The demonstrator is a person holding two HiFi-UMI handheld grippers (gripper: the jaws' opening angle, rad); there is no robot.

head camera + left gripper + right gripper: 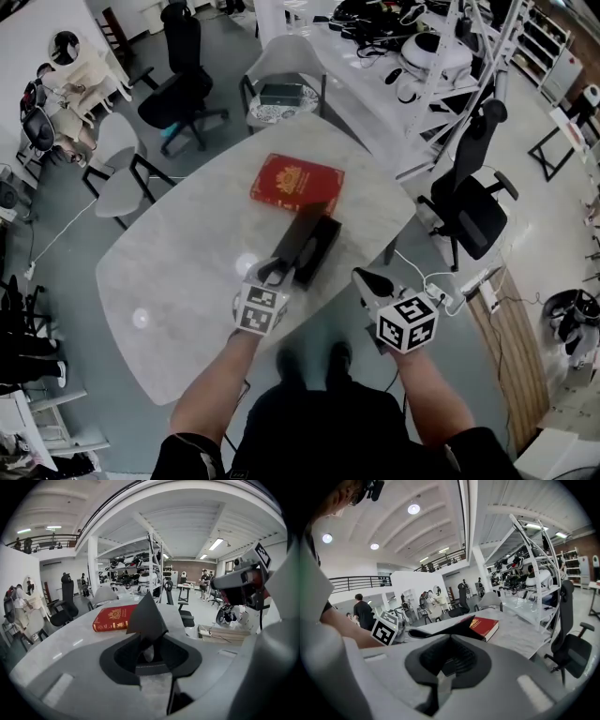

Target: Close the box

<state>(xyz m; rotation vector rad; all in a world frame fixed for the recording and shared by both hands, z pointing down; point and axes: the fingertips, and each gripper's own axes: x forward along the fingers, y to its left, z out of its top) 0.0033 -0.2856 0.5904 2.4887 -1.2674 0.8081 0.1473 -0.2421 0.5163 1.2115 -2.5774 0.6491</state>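
Note:
A black box (317, 251) lies on the marble table (178, 272) with its lid (302, 228) raised at an angle. Just behind it lies a red book (296, 183). My left gripper (278, 270) is at the box's near end, and I see a small gap between its jaws. In the left gripper view the lid (146, 616) stands right in front of the left gripper (150, 651), not pinched by it, with the book (115, 618) beyond. My right gripper (364, 278) hovers off the table's near edge, right of the box, holding nothing; its jaw gap does not show.
A black office chair (469, 202) stands right of the table. A grey chair (286, 70) is at the far side and a white chair (117, 169) at the left. A power strip and cables (478, 281) lie on the floor at right.

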